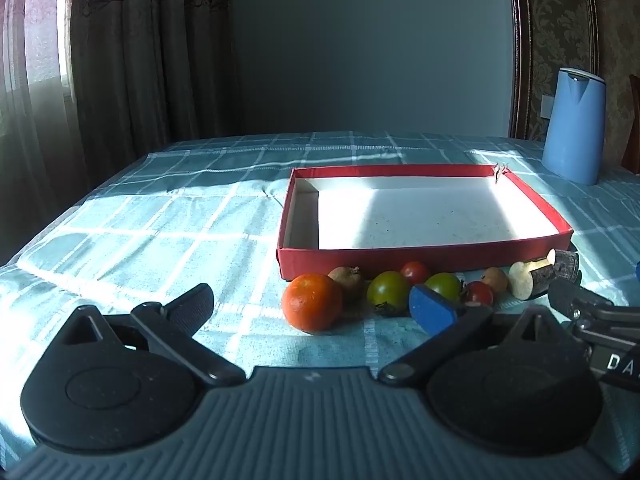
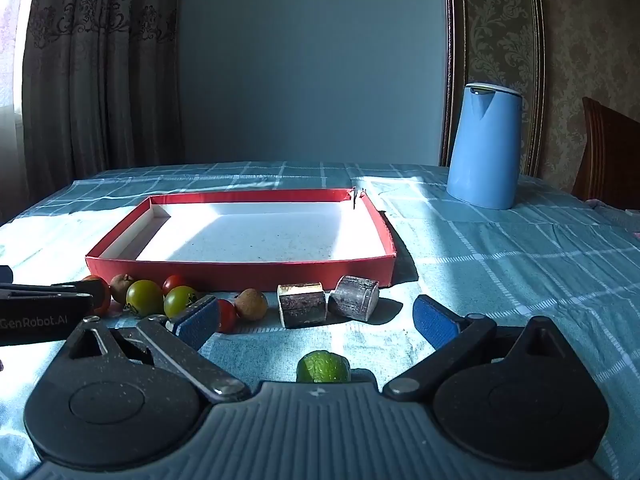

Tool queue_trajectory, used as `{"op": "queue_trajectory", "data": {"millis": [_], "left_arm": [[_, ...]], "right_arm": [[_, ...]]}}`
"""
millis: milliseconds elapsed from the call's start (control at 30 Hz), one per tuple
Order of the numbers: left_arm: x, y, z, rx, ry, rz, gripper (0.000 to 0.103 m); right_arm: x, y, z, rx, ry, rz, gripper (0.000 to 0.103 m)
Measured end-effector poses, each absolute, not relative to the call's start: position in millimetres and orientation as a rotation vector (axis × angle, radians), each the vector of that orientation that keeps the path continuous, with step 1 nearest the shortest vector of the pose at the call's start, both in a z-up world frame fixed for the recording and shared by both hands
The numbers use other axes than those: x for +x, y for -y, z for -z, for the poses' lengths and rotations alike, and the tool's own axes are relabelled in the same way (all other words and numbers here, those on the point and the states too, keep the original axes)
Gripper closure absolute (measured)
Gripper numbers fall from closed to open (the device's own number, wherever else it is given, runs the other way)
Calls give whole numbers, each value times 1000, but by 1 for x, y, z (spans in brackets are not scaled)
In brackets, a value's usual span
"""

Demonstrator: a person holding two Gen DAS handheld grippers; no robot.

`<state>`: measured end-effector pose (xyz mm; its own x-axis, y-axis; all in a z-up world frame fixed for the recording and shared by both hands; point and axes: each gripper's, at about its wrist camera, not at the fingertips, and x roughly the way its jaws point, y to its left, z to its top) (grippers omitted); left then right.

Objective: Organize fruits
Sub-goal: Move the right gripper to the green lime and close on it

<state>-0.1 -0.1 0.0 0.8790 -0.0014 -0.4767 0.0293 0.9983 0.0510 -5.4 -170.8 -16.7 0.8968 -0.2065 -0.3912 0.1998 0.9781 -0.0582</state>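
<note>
Landmark: red tray, nothing in it yet. We hold left claw spread, orange dead ahead between fingers, near tray's front-left corner. Right claw spread; lime sits nearest it, well in front of tray.

Room dim; hard daylight enters from the window at left. Sunlit patches on the desk and glare washing out the tray floor white. Tray casts a dark shadow to its right in the right wrist view. Fisheye bends curtains and frame at the edges; corners vignette black. Focus sharp throughout.
</note>
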Motion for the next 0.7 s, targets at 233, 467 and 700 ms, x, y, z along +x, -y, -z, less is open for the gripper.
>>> {"op": "queue_trajectory", "data": {"millis": [233, 467, 700], "left_arm": [[2, -3, -1, 53, -502, 19, 0], [2, 0, 3, 60, -506, 21, 0], [2, -1, 5, 63, -528, 17, 0]], "right_arm": [[-15, 168, 15, -51, -367, 197, 0], [-16, 169, 15, -43, -364, 203, 0], [-15, 171, 18, -35, -386, 205, 0]]}}
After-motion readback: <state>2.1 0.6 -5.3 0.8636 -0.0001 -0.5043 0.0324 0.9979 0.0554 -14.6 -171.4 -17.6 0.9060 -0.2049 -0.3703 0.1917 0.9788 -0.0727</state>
